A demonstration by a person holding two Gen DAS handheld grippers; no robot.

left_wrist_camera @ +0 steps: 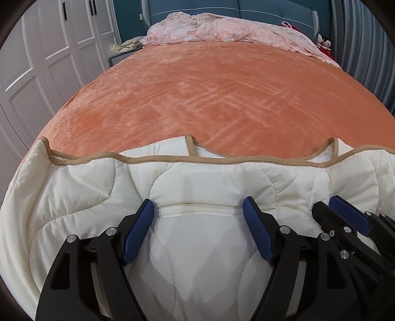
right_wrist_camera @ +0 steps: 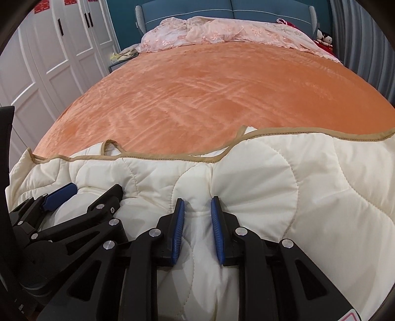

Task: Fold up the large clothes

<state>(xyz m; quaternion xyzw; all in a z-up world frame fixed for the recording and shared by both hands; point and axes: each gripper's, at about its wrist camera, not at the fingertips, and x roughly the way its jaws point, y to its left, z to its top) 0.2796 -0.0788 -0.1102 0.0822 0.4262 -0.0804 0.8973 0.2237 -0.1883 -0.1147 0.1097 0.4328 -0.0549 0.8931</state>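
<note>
A cream quilted garment (left_wrist_camera: 212,180) with tan edging lies bunched at the near end of an orange bed cover (left_wrist_camera: 209,93). My left gripper (left_wrist_camera: 198,210) is open wide, its blue pads resting on the quilted cloth on either side of a fold. My right gripper (right_wrist_camera: 197,212) is closed on a pinched ridge of the same garment (right_wrist_camera: 271,172). The right gripper also shows at the right edge of the left wrist view (left_wrist_camera: 345,217). The left gripper shows at the left of the right wrist view (right_wrist_camera: 81,195). The two grippers sit close side by side.
The orange cover (right_wrist_camera: 197,93) spreads over the bed beyond the garment. A pink lace bedspread (left_wrist_camera: 222,32) lies bunched at the blue headboard (left_wrist_camera: 197,7). White wardrobe doors (left_wrist_camera: 49,54) stand left, a grey curtain (left_wrist_camera: 365,49) right, and a bedside table with items (left_wrist_camera: 123,48).
</note>
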